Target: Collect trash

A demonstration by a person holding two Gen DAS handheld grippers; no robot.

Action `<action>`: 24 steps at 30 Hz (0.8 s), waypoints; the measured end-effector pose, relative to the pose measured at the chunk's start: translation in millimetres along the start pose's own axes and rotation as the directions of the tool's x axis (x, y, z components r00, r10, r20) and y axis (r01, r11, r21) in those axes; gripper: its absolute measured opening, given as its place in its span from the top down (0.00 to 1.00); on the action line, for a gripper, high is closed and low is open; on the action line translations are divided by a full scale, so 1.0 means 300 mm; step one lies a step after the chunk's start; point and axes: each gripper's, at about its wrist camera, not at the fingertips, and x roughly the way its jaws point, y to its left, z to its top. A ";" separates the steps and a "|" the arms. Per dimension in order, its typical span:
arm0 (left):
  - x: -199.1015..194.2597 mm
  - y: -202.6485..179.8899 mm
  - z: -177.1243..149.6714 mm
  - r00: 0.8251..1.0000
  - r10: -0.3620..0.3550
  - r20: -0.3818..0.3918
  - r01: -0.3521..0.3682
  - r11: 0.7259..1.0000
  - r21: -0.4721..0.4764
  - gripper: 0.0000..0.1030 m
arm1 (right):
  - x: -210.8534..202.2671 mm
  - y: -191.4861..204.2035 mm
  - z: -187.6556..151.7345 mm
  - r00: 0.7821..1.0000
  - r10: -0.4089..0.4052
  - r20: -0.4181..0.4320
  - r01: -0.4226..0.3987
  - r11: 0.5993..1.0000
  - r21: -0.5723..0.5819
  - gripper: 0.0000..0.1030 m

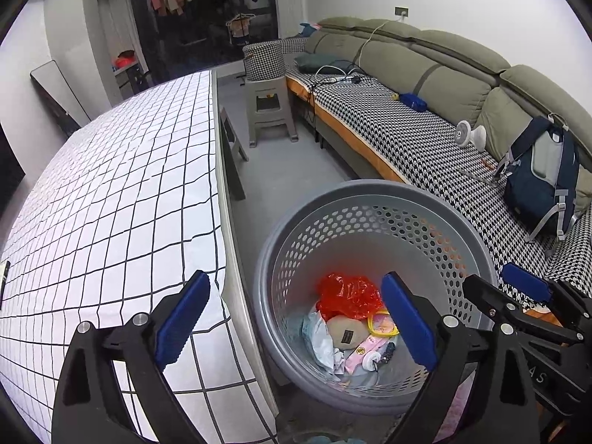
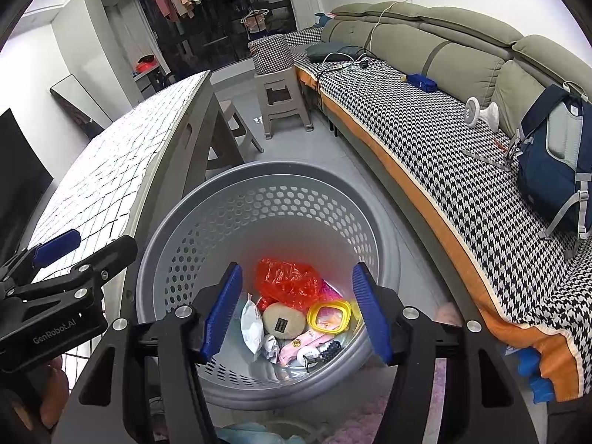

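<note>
Trash (image 2: 292, 314) lies heaped in the grey basket (image 2: 266, 174) on the floor between surface (image 1: 111, 185) and sofa (image 1: 425, 140). My left gripper (image 1: 296, 325) and right gripper (image 2: 296, 314) hover above, jaws released, empty; collecting looks nearly finished.

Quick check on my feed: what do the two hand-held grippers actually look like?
Both match: the left hand-held gripper and right hand-held gripper have black angular frames, silver round bolts, and ribbed blue finger pads. White "GenRobot.AI" lettering marks the left one's body. No cables visible.
</note>
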 end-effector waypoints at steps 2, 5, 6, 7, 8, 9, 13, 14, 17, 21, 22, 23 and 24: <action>0.000 0.000 -0.001 1.000 0.002 0.000 -0.002 1.000 0.001 0.09 | -0.001 -0.002 -0.002 1.000 0.001 0.001 -0.001 1.000 0.002 0.41; -0.004 -0.001 -0.001 1.000 0.006 0.001 -0.006 1.000 0.001 0.07 | -0.001 -0.004 -0.004 1.000 0.000 0.002 0.000 1.000 0.004 0.41; -0.004 -0.001 -0.001 1.000 0.007 0.001 -0.007 1.000 0.002 0.07 | -0.001 -0.005 -0.004 1.000 0.000 0.002 0.000 1.000 0.004 0.41; -0.005 -0.001 -0.002 1.000 0.008 0.001 -0.008 1.000 0.002 0.07 | -0.001 -0.006 -0.005 1.000 0.000 0.001 0.000 1.000 0.005 0.41; -0.004 -0.004 -0.001 1.000 0.008 0.002 -0.008 1.000 0.003 0.07 | -0.001 -0.008 -0.005 1.000 0.000 0.001 0.000 1.000 0.005 0.41; -0.004 -0.004 0.000 1.000 0.007 0.002 -0.007 1.000 0.003 0.07 | -0.001 -0.009 -0.006 1.000 0.000 0.001 0.000 1.000 0.007 0.41; 0.000 -0.006 0.000 1.000 0.009 0.002 -0.009 1.000 0.007 0.07 | 0.002 -0.011 -0.010 1.000 0.002 0.000 -0.002 1.000 0.012 0.41; 0.001 -0.008 0.001 1.000 0.011 0.001 -0.011 1.000 0.008 0.07 | 0.003 -0.011 -0.011 1.000 0.002 0.000 -0.002 1.000 0.012 0.41; 0.007 -0.009 0.002 1.000 0.012 -0.001 -0.012 1.000 0.007 0.07 | 0.003 -0.013 -0.010 1.000 0.003 0.001 -0.003 1.000 0.013 0.41; 0.015 -0.013 0.001 1.000 0.017 -0.008 -0.017 1.000 0.007 0.07 | 0.003 -0.013 -0.010 1.000 0.003 -0.001 -0.003 1.000 0.013 0.41; 0.016 -0.014 0.000 1.000 0.018 -0.008 -0.018 1.000 0.006 0.07 | 0.003 -0.013 -0.010 1.000 0.002 0.000 -0.002 1.000 0.013 0.41; 0.018 -0.014 0.000 1.000 0.019 -0.010 -0.019 1.000 0.006 0.07 | 0.003 -0.014 -0.010 1.000 0.002 0.000 -0.002 1.000 0.013 0.41; 0.020 -0.014 0.000 1.000 0.020 -0.011 -0.020 1.000 0.005 0.07 | 0.004 -0.014 -0.010 1.000 0.003 -0.001 -0.003 1.000 0.013 0.41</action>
